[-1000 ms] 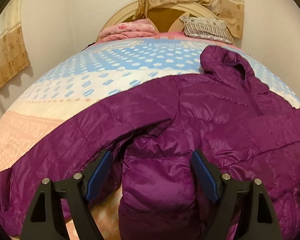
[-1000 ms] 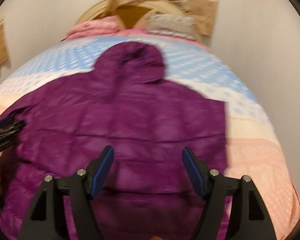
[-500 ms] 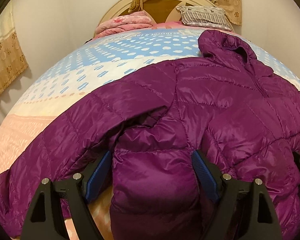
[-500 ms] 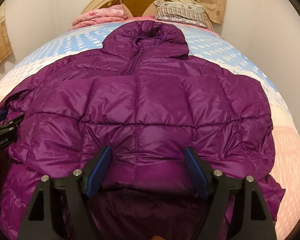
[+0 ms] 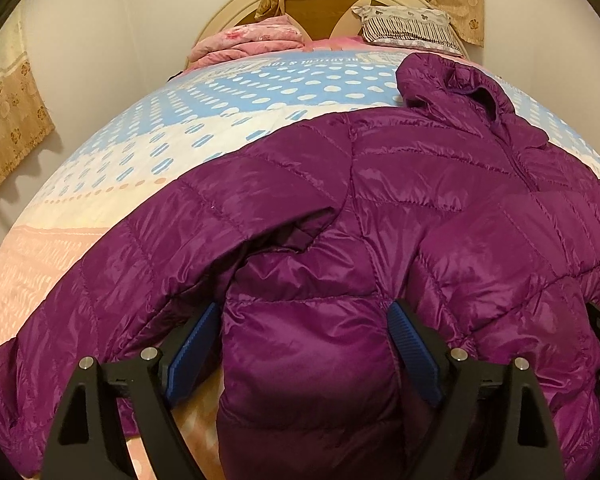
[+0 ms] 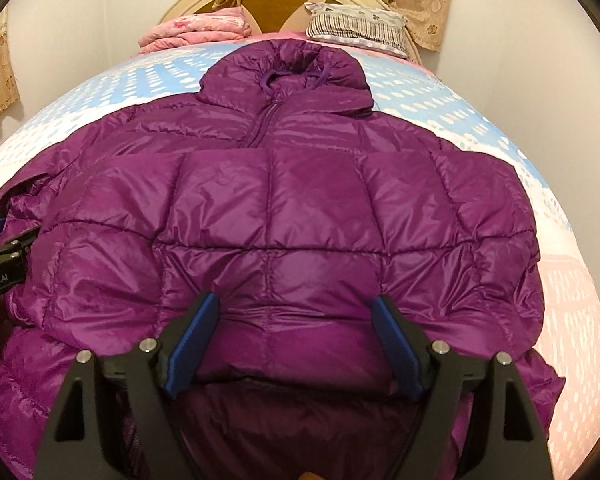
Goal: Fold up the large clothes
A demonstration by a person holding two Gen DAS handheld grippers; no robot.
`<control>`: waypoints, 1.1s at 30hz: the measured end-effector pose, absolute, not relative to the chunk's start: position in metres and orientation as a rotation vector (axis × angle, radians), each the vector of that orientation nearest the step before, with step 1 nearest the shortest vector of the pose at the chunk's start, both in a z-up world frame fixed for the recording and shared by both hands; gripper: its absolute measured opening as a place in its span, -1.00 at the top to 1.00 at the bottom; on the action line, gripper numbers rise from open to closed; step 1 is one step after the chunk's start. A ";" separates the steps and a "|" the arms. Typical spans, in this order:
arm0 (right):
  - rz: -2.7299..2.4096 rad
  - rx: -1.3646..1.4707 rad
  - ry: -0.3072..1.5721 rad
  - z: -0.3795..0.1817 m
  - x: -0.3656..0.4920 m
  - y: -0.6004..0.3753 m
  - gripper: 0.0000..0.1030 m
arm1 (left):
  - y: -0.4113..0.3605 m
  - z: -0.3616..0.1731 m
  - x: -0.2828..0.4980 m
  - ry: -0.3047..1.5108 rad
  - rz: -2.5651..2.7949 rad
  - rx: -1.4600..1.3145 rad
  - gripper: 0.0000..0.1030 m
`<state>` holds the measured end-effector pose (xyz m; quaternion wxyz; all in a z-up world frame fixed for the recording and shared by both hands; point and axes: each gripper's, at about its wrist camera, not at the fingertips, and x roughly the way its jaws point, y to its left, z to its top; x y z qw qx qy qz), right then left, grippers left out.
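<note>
A big purple jacket (image 6: 284, 208) lies spread on the bed (image 5: 260, 96), its hood (image 6: 292, 68) pointing at the pillow (image 6: 356, 24). The left tongs (image 5: 304, 344) and right tongs (image 6: 296, 340) are both wide, with the jacket's bottom part puffing up between their fingers, not pinched. The fold looks just begun. Next, each should close on the bottom edge and lift it toward the hood.

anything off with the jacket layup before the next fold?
Mostly fine. The purple jacket lies zipped, hood toward the headboard. Its sleeve on the left gripper's side trails out crooked across the bedspread.
</note>
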<state>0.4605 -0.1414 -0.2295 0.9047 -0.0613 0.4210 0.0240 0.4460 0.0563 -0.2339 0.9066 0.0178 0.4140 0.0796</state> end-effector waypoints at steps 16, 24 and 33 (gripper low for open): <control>0.013 -0.129 0.869 -0.230 0.460 -0.143 -0.76 | 0.056 -0.218 0.441 0.853 0.148 0.058 -0.68; 0.019 -0.087 0.891 -0.221 0.458 -0.153 -0.86 | 0.106 -0.152 0.358 0.701 0.159 0.031 -0.68; 0.141 -0.115 0.759 -0.183 0.377 -0.150 -0.86 | 0.283 -0.171 0.240 0.730 0.585 -0.026 -0.68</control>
